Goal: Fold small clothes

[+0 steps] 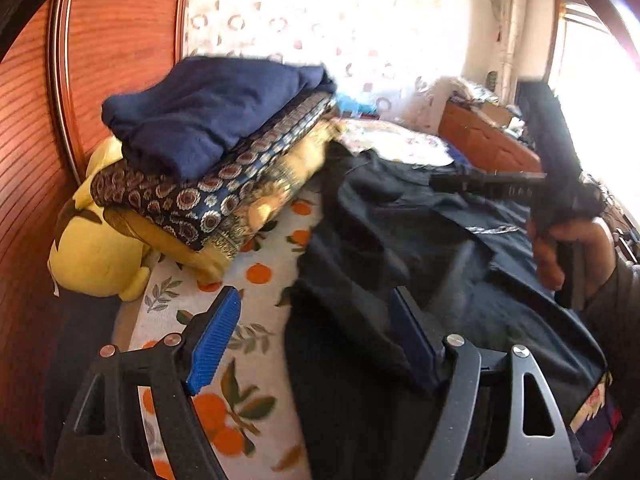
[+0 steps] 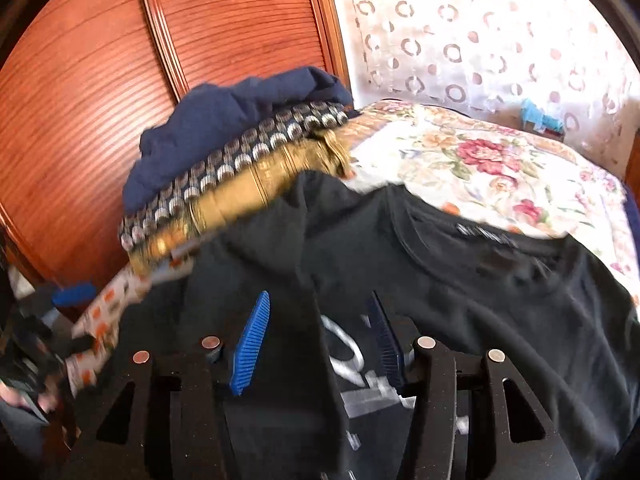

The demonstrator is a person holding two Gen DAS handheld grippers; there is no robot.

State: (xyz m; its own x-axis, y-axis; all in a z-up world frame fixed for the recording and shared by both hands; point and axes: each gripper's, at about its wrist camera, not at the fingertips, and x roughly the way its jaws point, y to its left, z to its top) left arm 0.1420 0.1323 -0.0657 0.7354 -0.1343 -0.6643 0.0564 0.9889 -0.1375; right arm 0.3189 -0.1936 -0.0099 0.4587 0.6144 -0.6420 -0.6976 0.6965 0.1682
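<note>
A black T-shirt (image 1: 400, 240) with a silver print lies crumpled on the bed. My left gripper (image 1: 316, 332) hovers over its left edge. The jaws stand wide apart: the left pad is over the orange-print sheet (image 1: 256, 280), the right pad over the black cloth, and neither presses on it. In the right wrist view the same T-shirt (image 2: 460, 280) has its collar toward the far side. My right gripper (image 2: 318, 340) is open, with a raised fold of the shirt standing loose between its blue pads. A hand (image 1: 572, 252) holds the right gripper at the right edge of the left wrist view.
A stack of folded clothes (image 1: 212, 128), navy on top of patterned and gold pieces, sits at the head of the bed against a wooden headboard (image 1: 100, 40). A yellow plush toy (image 1: 96, 248) lies beside it. A floral bedspread (image 2: 500, 168) covers the far side.
</note>
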